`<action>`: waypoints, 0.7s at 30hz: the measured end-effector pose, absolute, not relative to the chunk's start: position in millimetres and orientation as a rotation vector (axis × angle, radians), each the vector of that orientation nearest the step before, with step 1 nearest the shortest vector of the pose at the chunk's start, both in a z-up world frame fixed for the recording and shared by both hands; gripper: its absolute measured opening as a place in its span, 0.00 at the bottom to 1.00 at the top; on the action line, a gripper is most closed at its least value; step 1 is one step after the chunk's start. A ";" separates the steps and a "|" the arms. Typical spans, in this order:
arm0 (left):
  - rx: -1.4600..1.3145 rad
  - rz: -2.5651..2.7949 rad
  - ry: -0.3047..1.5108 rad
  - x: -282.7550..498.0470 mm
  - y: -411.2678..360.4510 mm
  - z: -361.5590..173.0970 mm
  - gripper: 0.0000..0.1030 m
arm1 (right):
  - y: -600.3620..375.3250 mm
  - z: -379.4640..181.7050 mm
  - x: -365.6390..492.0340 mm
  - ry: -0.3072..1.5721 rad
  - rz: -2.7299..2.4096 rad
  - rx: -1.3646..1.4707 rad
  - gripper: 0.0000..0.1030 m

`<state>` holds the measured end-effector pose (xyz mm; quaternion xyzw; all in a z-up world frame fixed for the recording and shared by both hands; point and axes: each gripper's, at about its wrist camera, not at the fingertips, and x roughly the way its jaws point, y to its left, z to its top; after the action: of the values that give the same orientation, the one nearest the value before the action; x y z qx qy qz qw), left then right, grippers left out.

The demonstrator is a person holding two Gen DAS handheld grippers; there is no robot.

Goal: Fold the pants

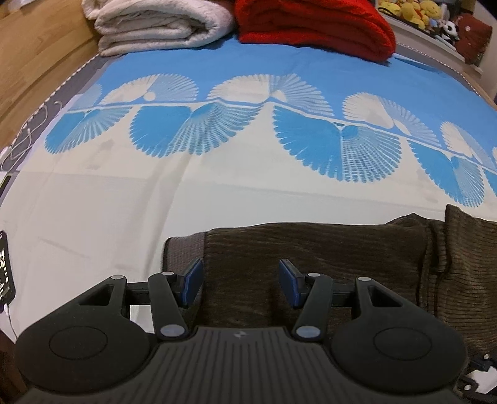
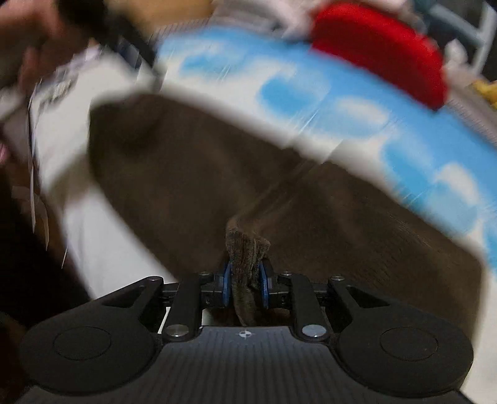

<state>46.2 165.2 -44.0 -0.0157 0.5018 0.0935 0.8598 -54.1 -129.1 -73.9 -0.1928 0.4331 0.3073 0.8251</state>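
Brown corduroy pants [image 1: 310,248] lie on the bed sheet [image 1: 124,192] in the left wrist view, with a raised fold at the right [image 1: 466,248]. My left gripper [image 1: 240,279] is open, its blue pads either side of the cloth just above it, holding nothing. In the blurred right wrist view my right gripper [image 2: 245,284] is shut on a bunched edge of the pants [image 2: 247,248], and the rest of the brown cloth [image 2: 192,174] spreads out beyond it.
A folded white blanket [image 1: 161,28] and a red blanket [image 1: 313,28] lie at the far end of the bed. Plush toys [image 1: 413,14] sit on a shelf at the far right. A phone with a cable [image 1: 4,270] lies at the left edge.
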 end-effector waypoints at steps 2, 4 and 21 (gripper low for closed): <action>-0.037 0.198 1.050 43.9 171.2 -43.2 0.57 | -121.1 -77.2 -63.2 0.896 0.649 -0.469 0.20; -0.031 0.199 1.049 43.5 174.3 -43.2 0.57 | -120.7 -71.5 -65.7 0.864 0.650 -0.501 0.19; -0.048 0.088 1.061 59.5 126.6 -45.2 0.59 | -142.1 -52.8 -56.6 0.781 0.669 -0.349 0.45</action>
<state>59.5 126.6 -45.2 -0.0228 0.5056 0.0420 0.8614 -56.6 -142.1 -52.8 -0.1661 0.3716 0.3182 0.8562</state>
